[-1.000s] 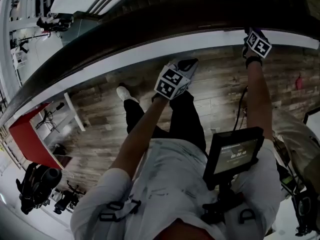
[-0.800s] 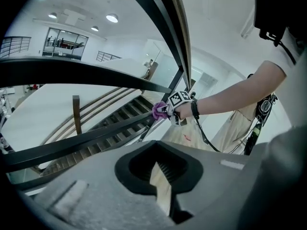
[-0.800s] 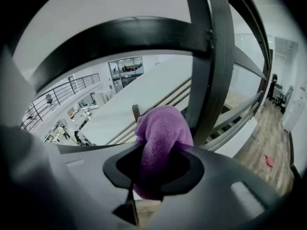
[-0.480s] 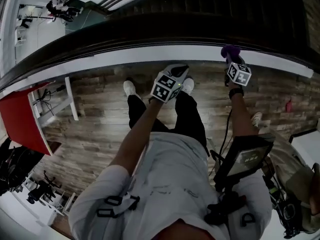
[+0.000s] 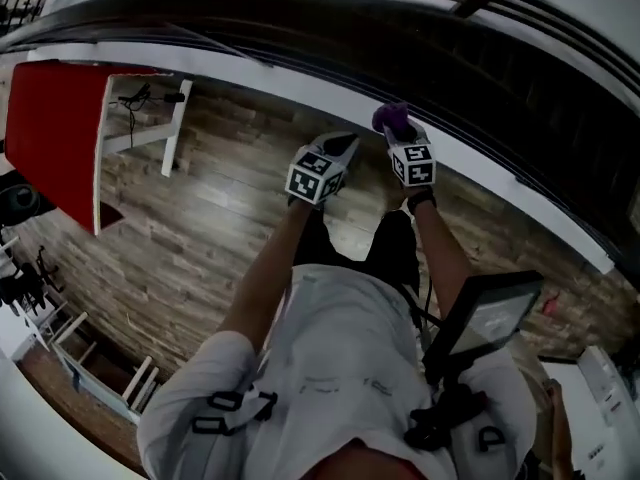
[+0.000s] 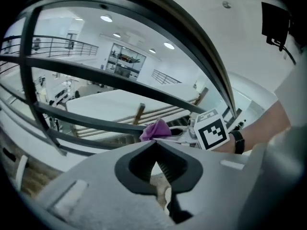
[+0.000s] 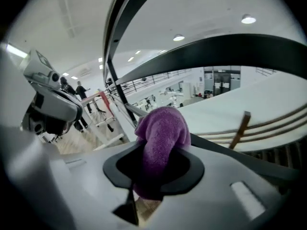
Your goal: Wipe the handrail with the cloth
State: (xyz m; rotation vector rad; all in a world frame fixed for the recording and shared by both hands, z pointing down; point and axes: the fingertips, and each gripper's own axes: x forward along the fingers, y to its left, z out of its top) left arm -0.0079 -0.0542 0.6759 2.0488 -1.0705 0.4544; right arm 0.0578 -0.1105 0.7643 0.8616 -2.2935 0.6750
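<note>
In the head view, the person faces a curved dark handrail. The right claw reaches up toward it with a purple cloth at its tip. The cloth sits close to the white ledge below the rail, but I cannot tell whether it touches. The left claw hangs just beside the right one.

In the left gripper view, the left claw's jaws are closed together with nothing between them.

In the right gripper view, the right claw is clamped on the bunched cloth, and only a rounded tuft pokes out ahead.

With so little cloth exposed, a firm drag along the rail could pull it out of the claw. The hard claw itself could also scrape the rail. If the cloth rides along the ledge instead, the rail likely stays unwiped.
</note>
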